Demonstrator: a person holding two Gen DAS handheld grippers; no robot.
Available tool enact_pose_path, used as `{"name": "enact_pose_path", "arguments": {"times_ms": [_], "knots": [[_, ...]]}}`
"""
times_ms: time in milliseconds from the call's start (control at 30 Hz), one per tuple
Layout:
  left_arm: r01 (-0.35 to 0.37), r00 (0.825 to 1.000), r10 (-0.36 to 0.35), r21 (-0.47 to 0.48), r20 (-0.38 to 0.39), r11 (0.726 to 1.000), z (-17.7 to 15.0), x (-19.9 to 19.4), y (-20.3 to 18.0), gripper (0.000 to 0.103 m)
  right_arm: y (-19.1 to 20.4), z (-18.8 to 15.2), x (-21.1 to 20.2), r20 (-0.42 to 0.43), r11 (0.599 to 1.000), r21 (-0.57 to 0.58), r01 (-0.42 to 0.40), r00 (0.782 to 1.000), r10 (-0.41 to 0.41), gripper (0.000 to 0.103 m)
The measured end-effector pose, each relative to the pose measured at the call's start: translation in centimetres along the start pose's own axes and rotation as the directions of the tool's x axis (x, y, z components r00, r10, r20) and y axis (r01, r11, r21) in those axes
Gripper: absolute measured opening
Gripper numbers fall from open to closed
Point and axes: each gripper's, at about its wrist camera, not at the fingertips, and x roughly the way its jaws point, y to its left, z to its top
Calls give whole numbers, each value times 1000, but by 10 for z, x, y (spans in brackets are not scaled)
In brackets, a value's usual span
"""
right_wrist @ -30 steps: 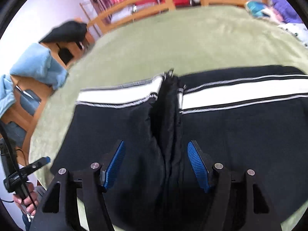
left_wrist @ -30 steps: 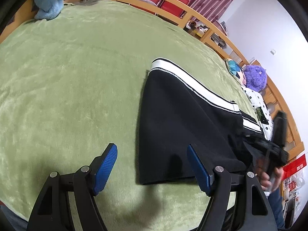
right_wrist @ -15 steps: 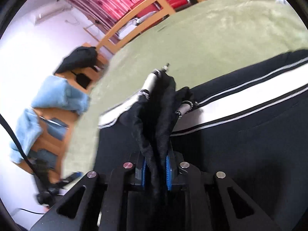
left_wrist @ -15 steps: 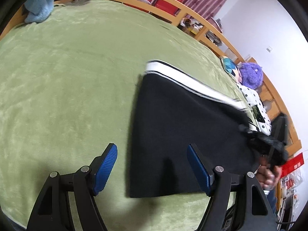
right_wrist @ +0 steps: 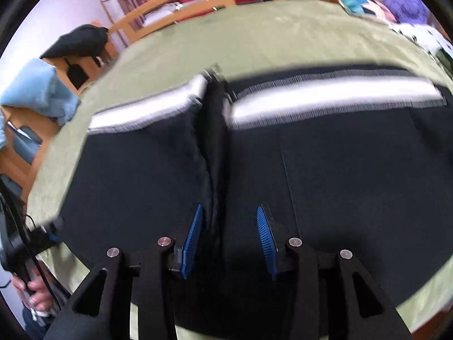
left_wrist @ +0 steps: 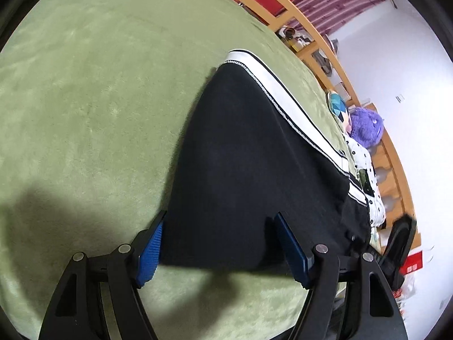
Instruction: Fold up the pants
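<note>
Left wrist view: black pants [left_wrist: 249,170] with a white side stripe [left_wrist: 286,104] lay flat on the green blanket [left_wrist: 85,99], running from the near edge toward the far right. The left gripper [left_wrist: 218,243] stood with its jaws spread wide, empty, straddling the near hem; half a second earlier that hem lay just ahead of the blue pads, so the tool had advanced over the cloth. Wooden bed rail [left_wrist: 308,25] and a purple plush toy [left_wrist: 366,127] sat at the far right. Right wrist view: the same pants filled the frame, a raised crease [right_wrist: 215,153] running from near to far between two stripe sections. The right gripper [right_wrist: 229,240] had its jaws parted, holding nothing, the left pad just beside the crease. Half a second before, these jaws were clamped on a lifted bunch of fabric; that bunch had since been let go and had settled back onto the blanket, though the view was motion-blurred. Judgement: one placing step appeared finished, and the left tool seemed positioned to take the hem for the following fold. A blue towel [right_wrist: 36,93] lay at the far left.
</note>
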Motion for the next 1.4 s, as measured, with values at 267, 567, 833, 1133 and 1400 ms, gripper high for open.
{"name": "enact_pose_path", "arguments": {"times_ms": [267, 567, 833, 1133, 1400], "knots": [[-32, 999, 33, -37, 13, 999, 2, 9, -16, 37, 17, -4, 2, 24, 997, -39, 67, 998, -66, 46], [8, 992, -31, 180, 125, 984, 24, -51, -104, 19, -24, 3, -103, 99, 966, 52, 254, 961, -258, 46], [-24, 978, -63, 411, 198, 911, 31, -78, -244, 19, -95, -11, -164, 247, 947, 159, 281, 917, -313, 48], [-24, 978, -119, 657, 172, 754, -24, -22, -439, 19, -193, -41, -188, 244, 880, 418, 224, 906, -347, 48], [250, 962, -256, 682, -94, 688, -74, 80, -523, 40, -278, -80, -189, 146, 783, 590, 199, 927, -345, 48]]}}
